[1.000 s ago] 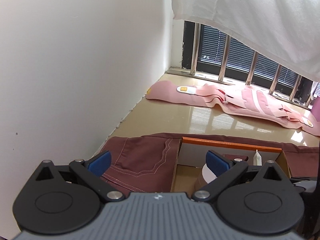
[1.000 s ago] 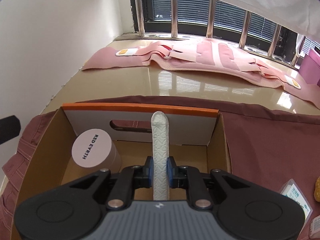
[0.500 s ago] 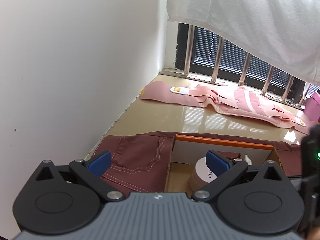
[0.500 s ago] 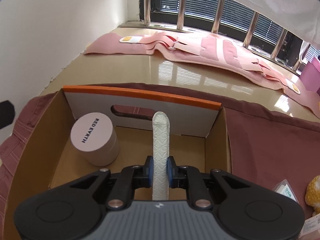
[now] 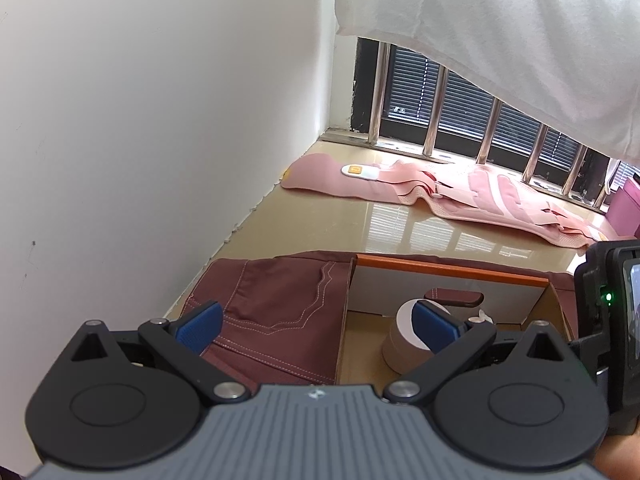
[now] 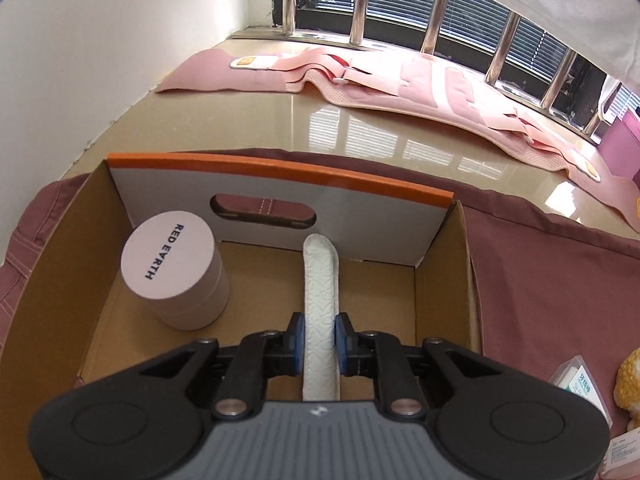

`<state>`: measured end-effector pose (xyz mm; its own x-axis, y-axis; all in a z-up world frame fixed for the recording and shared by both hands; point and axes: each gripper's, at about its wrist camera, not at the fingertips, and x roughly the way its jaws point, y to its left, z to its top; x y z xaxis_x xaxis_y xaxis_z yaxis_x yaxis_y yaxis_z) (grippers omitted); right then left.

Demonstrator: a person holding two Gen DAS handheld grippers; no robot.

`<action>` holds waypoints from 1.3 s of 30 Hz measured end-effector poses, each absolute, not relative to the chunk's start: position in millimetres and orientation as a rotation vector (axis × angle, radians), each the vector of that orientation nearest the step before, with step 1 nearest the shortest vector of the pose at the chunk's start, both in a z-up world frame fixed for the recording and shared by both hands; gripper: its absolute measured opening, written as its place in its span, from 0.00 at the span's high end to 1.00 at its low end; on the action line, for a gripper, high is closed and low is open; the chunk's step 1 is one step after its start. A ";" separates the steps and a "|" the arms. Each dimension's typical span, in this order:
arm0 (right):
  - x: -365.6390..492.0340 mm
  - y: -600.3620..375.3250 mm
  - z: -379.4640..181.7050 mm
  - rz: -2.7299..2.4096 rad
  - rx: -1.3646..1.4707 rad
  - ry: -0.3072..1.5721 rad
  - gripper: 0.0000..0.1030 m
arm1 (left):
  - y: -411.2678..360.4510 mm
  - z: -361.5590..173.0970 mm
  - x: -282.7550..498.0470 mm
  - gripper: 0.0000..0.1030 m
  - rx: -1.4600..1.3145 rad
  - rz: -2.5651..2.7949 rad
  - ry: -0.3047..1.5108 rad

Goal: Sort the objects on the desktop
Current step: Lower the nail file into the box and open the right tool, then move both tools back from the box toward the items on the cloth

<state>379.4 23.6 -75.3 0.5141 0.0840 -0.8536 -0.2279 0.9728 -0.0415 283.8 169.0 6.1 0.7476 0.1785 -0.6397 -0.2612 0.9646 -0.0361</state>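
Note:
My right gripper (image 6: 319, 334) is shut on a white textured tube (image 6: 320, 280) and holds it inside an open cardboard box (image 6: 280, 170) with an orange top edge. A round pink jar (image 6: 174, 270) marked RED EARTH stands at the box's back left. My left gripper (image 5: 318, 326) is open and empty, left of the box (image 5: 448, 270) over a maroon cloth (image 5: 276, 304). The jar (image 5: 400, 340) sits partly behind its right finger.
A white wall runs along the left. A pink fabric belt (image 6: 360, 80) lies on the beige sill below a barred window. A small plastic packet (image 6: 580, 384) and a yellow plush item (image 6: 630, 384) lie on the cloth right of the box.
The right gripper has carried the tube forward and down, deeper into the box. The left gripper has shifted a little, so the box and jar show more fully.

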 end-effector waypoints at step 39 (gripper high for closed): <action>206.5 -172.9 49.9 0.326 0.058 0.698 0.00 | 42.0 43.0 181.1 0.00 -0.100 0.020 0.618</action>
<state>206.5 -172.9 49.9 0.7179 0.3134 -0.6215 -0.2752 0.9480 0.1601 181.1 42.0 43.0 0.8151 -0.0112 -0.5793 -0.0484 0.9950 -0.0874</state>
